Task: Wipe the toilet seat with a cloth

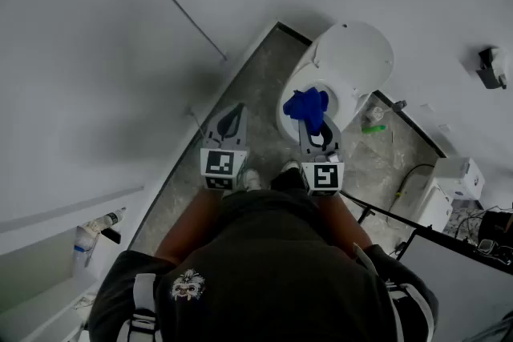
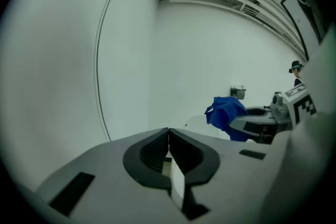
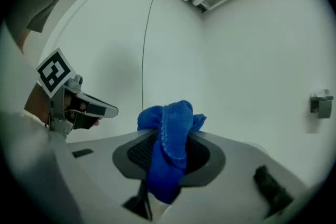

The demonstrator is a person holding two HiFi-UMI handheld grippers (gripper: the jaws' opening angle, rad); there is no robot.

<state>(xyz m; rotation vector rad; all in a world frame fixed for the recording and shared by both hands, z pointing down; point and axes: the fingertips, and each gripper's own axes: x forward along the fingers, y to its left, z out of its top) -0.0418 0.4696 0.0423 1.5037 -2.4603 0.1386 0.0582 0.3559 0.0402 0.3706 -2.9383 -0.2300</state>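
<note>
left tool (image 2: 168, 136): jaws pressed together, nothing between them; held out over the grey floor (image 1: 256, 84), left of the toilet
right tool (image 3: 168, 139): jaws clamped on the cloth, just beside the left tool
cloth (image 1: 307, 106): blue, bunched, sticking out above and below the right tool's jaws; over the near part of the bowl in the head view, contact with the seat unclear
toilet seat (image 1: 343, 100): white, lid (image 1: 354, 52) raised behind it

My right tool (image 1: 315, 129) and its blue cloth (image 1: 307, 106) hide part of the toilet seat (image 1: 285, 118); a green object (image 1: 373, 128) nearby is too small to identify.
</note>
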